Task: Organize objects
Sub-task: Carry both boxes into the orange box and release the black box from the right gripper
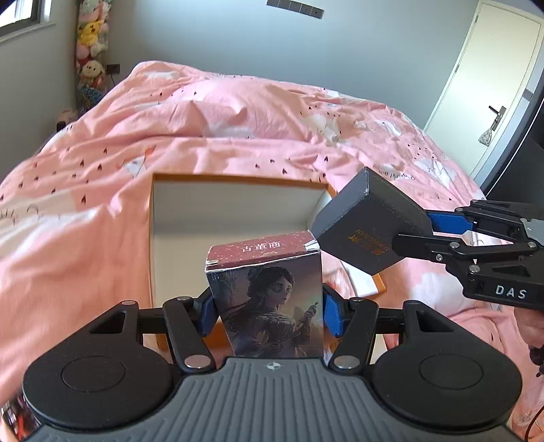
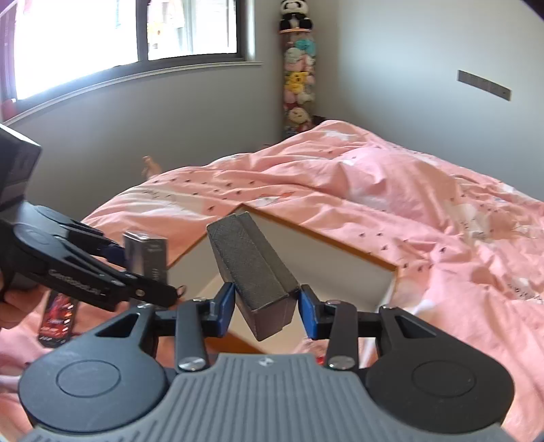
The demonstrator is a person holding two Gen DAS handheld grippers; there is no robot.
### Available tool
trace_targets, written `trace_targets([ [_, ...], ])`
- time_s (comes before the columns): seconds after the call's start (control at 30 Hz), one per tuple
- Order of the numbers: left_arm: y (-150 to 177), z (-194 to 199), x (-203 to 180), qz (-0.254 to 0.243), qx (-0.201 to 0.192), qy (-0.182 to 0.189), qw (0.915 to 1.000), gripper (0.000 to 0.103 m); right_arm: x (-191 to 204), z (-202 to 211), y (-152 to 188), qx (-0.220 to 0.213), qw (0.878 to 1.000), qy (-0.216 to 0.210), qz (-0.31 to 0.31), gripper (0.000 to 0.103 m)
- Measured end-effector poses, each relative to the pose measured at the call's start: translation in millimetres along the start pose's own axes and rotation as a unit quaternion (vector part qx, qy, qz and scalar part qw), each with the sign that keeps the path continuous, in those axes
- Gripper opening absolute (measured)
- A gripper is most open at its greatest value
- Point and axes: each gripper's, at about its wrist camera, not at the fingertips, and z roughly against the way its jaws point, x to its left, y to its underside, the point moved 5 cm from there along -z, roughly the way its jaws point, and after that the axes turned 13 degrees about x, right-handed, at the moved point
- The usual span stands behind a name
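Both tongs are loaded: the left gripper (image 1: pixel 267 314) clamps the illustrated card box (image 1: pixel 268 299), and the right gripper (image 2: pixel 267 311) pinches the dark grey box (image 2: pixel 253 272). Both are held up over the open orange-rimmed tray (image 1: pixel 238 176) on the pink bedspread (image 1: pixel 102 153). It looks like the carry-in step; next each box needs lowering inside the tray's walls, clear of the other.

This is a bedroom in a home. A bed under a rumpled pink duvet (image 1: pixel 238 112) fills the room. In the corner stands a tall clear tube of plush toys (image 2: pixel 299 78) topped by a panda. A window (image 2: pixel 136 30) lights grey walls, and a white door (image 1: pixel 482 68) has a lever handle.
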Motion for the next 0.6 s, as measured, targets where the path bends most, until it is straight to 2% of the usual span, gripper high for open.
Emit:
trace_targets([
  [0.1,-23.8,-16.9,1.3,0.001,0.008,0.002,1.0,0.069,-25.3,-16.4,-15.1,0.02,1.0,0.004,-0.006,0.042],
  [0.27,-50.5,-60.5,13.7,0.016,0.048,0.002,0.9987,0.069,-56.1,-68.9,-32.2,0.083,0.997,0.0,-0.005,0.043],
  [0.4,-65.0,-94.3,28.5,0.024,0.075,-0.014,0.9968,0.069,-66.8,-110.0,-40.8,0.126,0.992,-0.017,0.002,0.043],
  [0.5,-73.6,-117.0,39.2,0.028,0.096,-0.023,0.9948,0.069,-71.4,-140.9,-50.6,0.159,0.986,-0.046,0.001,0.043],
  [0.6,-80.2,-137.2,45.6,0.022,0.115,-0.036,0.9924,0.069,-75.6,-170.7,-56.0,0.195,0.98,-0.049,0.01,0.043],
])
